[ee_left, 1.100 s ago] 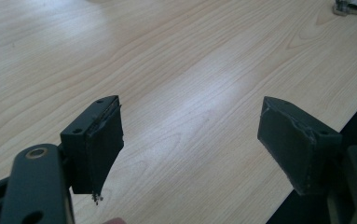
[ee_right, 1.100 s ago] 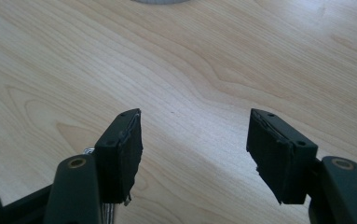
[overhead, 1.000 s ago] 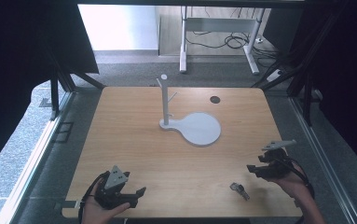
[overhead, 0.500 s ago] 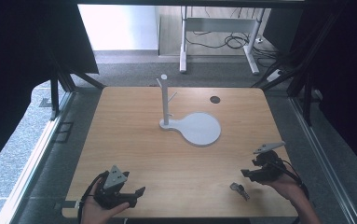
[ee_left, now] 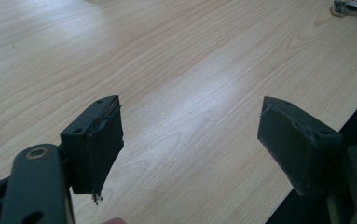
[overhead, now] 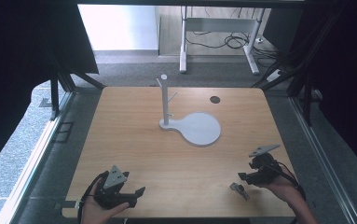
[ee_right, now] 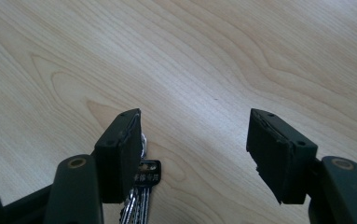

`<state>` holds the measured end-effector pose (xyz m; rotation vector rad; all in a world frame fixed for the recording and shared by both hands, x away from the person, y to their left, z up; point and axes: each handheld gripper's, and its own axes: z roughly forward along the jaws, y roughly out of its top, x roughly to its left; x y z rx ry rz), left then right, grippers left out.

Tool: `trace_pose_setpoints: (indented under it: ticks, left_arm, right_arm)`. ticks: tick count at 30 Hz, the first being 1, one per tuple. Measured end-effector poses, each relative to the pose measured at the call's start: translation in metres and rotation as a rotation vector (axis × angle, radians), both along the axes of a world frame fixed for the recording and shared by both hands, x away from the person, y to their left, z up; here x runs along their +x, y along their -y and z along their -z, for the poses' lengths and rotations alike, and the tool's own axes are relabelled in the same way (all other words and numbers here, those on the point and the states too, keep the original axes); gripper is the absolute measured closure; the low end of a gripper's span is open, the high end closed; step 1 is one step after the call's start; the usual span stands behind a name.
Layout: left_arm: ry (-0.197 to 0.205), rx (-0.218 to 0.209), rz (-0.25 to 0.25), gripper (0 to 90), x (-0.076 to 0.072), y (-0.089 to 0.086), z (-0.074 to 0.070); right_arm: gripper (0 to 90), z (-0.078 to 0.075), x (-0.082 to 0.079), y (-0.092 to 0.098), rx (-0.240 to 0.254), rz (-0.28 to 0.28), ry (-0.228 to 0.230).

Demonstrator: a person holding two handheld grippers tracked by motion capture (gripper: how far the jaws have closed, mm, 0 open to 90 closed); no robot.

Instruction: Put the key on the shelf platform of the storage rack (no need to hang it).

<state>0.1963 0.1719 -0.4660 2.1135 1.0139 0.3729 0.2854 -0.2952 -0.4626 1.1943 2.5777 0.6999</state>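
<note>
A bunch of keys (overhead: 239, 189) with a black tag lies flat near the table's front right edge. My right gripper (overhead: 245, 177) hovers just above and to the right of it, jaws open. In the right gripper view the keys (ee_right: 142, 186) lie low between the jaws, half hidden behind the left jaw, and that gripper (ee_right: 195, 140) holds nothing. My left gripper (overhead: 136, 193) rests at the front left edge, open and empty; in the left gripper view it (ee_left: 190, 126) faces bare wood, with the keys (ee_left: 353, 7) far off at the top right.
A white stand (overhead: 199, 128) with a round base and an upright pegged post (overhead: 165, 100) sits in the middle of the wooden table (overhead: 134, 140). A small dark round hole (overhead: 215, 99) marks the back right. Black frame struts flank the table.
My right gripper has moved left and towards the front edge, closing in on the keys. The left gripper has stayed put.
</note>
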Motion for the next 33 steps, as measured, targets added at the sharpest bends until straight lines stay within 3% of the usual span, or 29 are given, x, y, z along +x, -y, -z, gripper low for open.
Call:
trace_pose_setpoints:
  ticks: [14, 33]
  left_arm:
    - [0.008, -0.003, 0.010, 22.6, -0.003, 0.003, -0.004]
    - [0.005, -0.013, 0.004, 22.5, -0.002, -0.002, -0.004]
  right_arm:
    - [35.8, 0.003, -0.004, -0.010, -0.009, -0.028, -0.020]
    - [35.5, 0.026, -0.013, -0.022, -0.046, -0.043, -0.085]
